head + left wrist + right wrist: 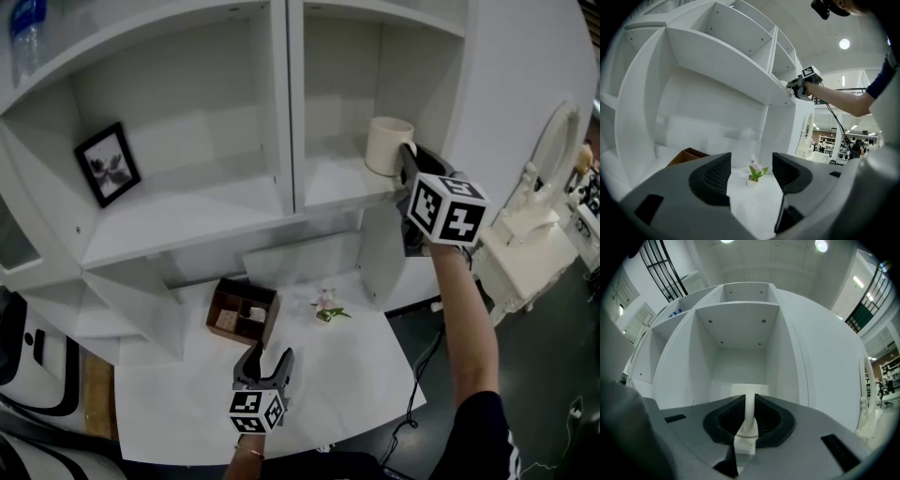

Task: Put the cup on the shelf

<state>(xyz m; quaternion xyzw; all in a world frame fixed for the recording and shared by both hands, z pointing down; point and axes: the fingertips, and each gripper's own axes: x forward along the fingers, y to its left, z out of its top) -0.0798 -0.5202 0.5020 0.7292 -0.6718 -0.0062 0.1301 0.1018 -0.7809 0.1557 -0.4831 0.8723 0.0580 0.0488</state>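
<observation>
Cream ceramic cup (389, 145) hangs by its handle from the right gripper (405, 155), whose jaws are nearly together and pinch the handle from both sides, the mug body just beyond the fingertips. It sits at the front edge of the right-hand compartment of the white shelf unit (337, 192); whether its base touches the board cannot be told. The left gripper (270, 356) is held low over the white worktop (319, 384), jaws apart and empty, pointing toward a small potted plant (754, 173).

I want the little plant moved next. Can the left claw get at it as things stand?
Probably yes. The left claw is open and empty, aimed at the plant on the table, with bare tabletop between them; the wooden box sits off to one side.
</observation>
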